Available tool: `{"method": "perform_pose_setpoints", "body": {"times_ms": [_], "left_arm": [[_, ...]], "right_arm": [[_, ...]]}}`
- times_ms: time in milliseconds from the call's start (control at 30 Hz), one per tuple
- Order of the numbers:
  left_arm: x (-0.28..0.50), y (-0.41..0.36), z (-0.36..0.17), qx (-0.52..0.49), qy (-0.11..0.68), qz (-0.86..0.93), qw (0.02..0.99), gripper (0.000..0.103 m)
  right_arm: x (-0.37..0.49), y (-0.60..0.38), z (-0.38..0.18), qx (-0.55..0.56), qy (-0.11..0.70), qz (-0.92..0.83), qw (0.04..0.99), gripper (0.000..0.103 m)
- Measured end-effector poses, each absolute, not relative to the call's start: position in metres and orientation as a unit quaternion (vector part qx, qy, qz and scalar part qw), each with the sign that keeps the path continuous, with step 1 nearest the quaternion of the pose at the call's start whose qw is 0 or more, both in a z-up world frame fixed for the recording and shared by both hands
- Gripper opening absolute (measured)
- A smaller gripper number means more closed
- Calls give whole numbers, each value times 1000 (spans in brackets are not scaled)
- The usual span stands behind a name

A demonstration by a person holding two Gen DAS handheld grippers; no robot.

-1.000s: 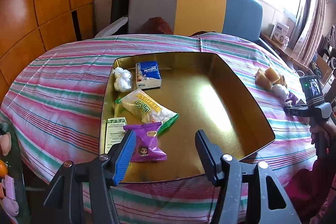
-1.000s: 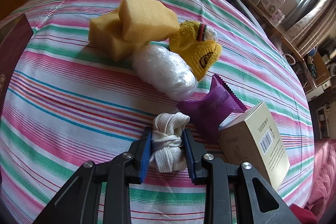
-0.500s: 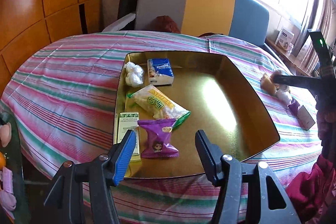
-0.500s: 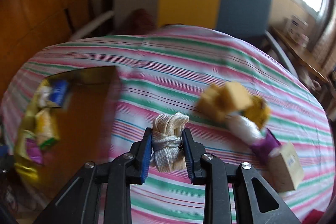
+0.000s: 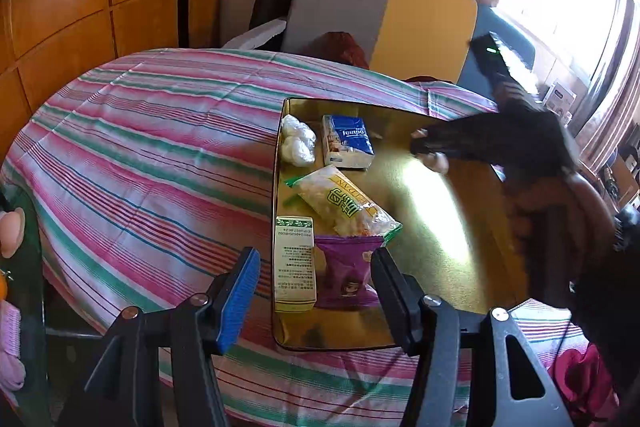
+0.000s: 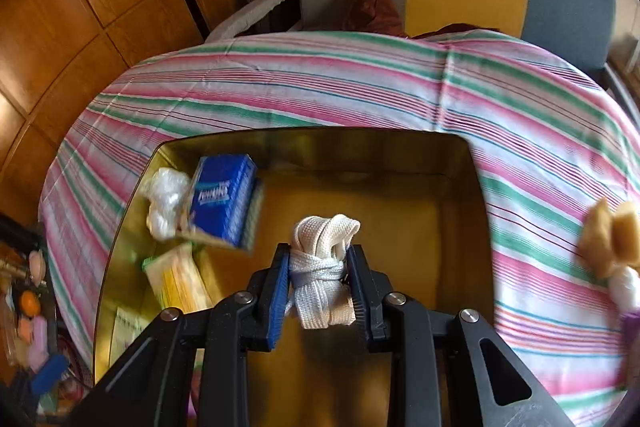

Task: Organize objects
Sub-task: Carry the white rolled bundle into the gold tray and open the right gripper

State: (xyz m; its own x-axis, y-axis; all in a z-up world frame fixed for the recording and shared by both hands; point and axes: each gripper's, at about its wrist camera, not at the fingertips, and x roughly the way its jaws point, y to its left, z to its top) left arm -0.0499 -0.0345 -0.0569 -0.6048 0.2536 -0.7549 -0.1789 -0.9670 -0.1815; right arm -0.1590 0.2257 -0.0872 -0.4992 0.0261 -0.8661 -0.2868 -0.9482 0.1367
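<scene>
Item: knotted white strap bundle [image 6: 325, 267], clamped in right gripper [image 6: 320, 281] above gold tray [image 6: 472, 163]; lower onto bare right-hand floor, clear of tissue pack [image 6: 224, 201], then release; left gripper [image 5: 316, 291] spread, empty.

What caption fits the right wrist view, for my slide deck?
Right claw shut on a knotted white strap bundle above the gold tray.

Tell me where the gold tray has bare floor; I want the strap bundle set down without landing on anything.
The gold tray is bare through its middle and right half, from the blue tissue pack across to the right wall. The left side is crowded: white wad, yellow snack bag, green box, purple packet.
</scene>
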Motion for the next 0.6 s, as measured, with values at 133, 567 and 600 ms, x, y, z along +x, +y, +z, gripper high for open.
{"method": "perform_pose_setpoints", "body": {"times_ms": [133,567,600], "left_arm": [[-53,-36,-64,-436,-49,889,129,58],[-55,-34,-69,-441,-49,888,125,58],[-55,-33,-68,-440,-48,888,126,58]], "right_arm": [[-182,216,-93,-497,137,852,92,29],[-181,210,-83,-476,127,869,52,45],[-175,209,-80,-474,120,871,54,47]]}}
